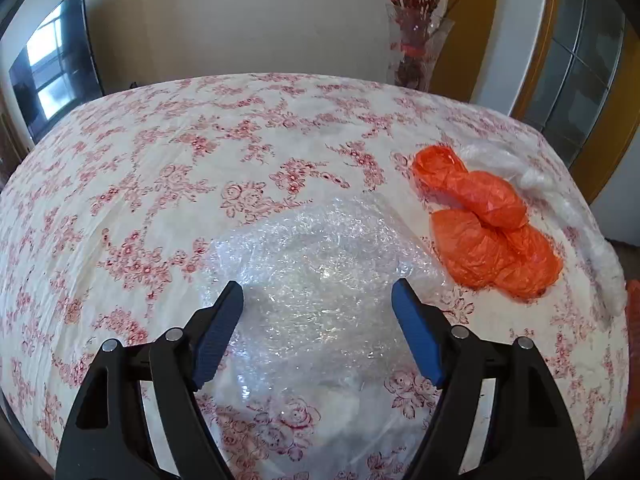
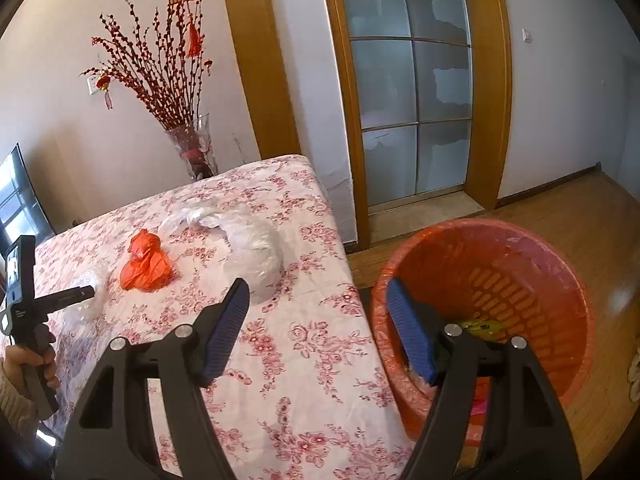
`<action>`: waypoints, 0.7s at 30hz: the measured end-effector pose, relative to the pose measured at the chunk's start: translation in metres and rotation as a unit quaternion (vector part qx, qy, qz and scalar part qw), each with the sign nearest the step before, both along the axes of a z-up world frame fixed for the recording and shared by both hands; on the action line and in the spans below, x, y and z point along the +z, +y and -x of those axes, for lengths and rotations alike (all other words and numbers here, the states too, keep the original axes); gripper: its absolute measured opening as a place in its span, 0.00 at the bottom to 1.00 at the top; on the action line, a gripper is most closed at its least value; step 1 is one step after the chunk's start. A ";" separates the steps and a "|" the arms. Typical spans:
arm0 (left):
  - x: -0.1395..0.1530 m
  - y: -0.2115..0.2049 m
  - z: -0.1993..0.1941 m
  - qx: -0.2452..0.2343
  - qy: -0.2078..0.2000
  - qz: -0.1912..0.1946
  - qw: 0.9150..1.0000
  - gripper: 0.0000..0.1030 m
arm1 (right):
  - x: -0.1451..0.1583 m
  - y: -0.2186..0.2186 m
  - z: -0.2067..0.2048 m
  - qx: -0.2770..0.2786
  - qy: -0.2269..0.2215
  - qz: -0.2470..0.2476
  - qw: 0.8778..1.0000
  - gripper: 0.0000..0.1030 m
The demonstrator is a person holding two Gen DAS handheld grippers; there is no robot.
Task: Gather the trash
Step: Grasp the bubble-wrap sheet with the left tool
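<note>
Left wrist view: left claw (image 1: 318, 296) spread wide over bubble wrap (image 1: 316, 280) on bench (image 1: 140, 160), nothing gripped. Orange bag (image 1: 486, 228), white bag (image 2: 256, 252) also unpicked. Right claw (image 2: 318, 294) spread, empty. Bin (image 2: 500, 300) has few scraps. Mostly left, I'd say.

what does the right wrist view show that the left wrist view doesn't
Only the right wrist view shows the orange basket on the floor beside the table, the glass door, the right gripper, open and empty, and the person's hand holding the left gripper.

Only the left wrist view shows the left gripper head-on, its open jaws either side of the bubble wrap.

Both show the floral tablecloth, the orange bag, the white bag, the vase of red branches and the bubble wrap, which the right wrist view shows only partly.
</note>
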State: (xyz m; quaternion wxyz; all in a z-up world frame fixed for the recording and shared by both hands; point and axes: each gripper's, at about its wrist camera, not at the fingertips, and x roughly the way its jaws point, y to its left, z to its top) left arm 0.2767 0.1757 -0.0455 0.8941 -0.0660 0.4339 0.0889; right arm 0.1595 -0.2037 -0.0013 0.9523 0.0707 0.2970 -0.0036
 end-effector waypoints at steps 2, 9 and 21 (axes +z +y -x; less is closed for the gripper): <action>-0.003 -0.003 -0.002 -0.004 0.002 -0.007 1.000 0.73 | -0.001 0.002 -0.001 0.003 0.002 0.000 1.000 0.68; -0.008 -0.005 -0.008 -0.010 0.005 -0.015 1.000 0.73 | -0.005 0.009 -0.005 0.012 0.008 0.000 1.000 0.68; -0.005 -0.003 -0.003 -0.012 -0.010 -0.007 1.000 0.44 | -0.009 0.024 -0.014 0.029 0.016 0.002 0.999 0.68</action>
